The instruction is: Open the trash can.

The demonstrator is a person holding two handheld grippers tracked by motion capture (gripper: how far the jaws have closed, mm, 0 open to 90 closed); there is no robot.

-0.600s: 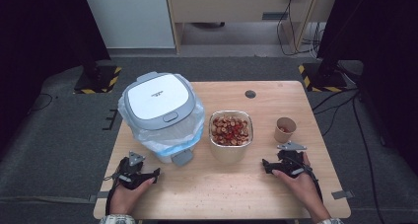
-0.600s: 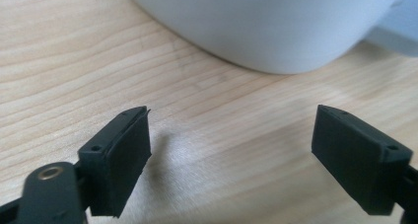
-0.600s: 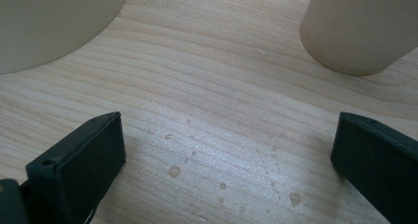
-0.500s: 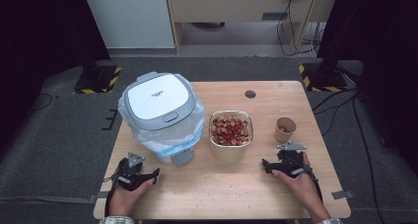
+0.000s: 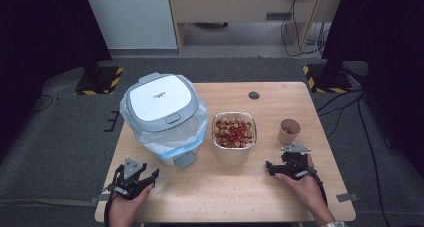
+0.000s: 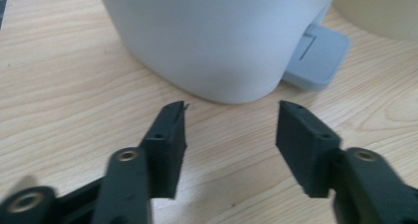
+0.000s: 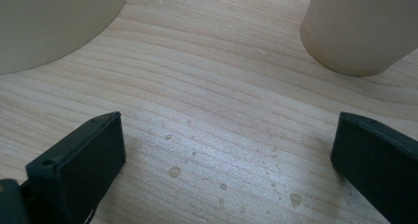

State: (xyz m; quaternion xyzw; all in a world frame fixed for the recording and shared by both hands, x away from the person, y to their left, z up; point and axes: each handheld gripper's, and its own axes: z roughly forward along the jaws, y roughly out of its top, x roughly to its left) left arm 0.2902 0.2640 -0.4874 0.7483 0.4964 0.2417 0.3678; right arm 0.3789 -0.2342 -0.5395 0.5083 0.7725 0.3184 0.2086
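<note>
Dark grey carpet surrounds a light wooden bench, with hazard-striped floor blocks off its far corners, at about 10 and 2 o'clock.

Left hand-held gripper: resting at the bench's near-left corner, about 7 o'clock, held by the person's left hand. Jaws released, with bare wood between them. In the left gripper view the left hand-held gripper points at the rounded base of the white bin, which stands just beyond the jaw tips and apart from them; a grey foot pedal projects from the bin toward 2 o'clock in that view.

White bin: at the left centre of the bench, about 10 o'clock, lid shut, a clear plastic liner gathered under the lid rim, the pedal at its near side.

Cream bowl: at bench centre, just beside the bin, filled with red and brown pieces.

Small paper cup: toward 3 o'clock, near the bowl but apart from it.

Right hand-held gripper: at the near right, about 5 o'clock, held by the right hand. Jaws released and spread wide, nothing between them. In the right gripper view the right hand-held gripper lies over wood dotted with small droplets, the bowl's wall at 10 o'clock and the cup's wall at 2 o'clock, both apart from the jaws.
</note>
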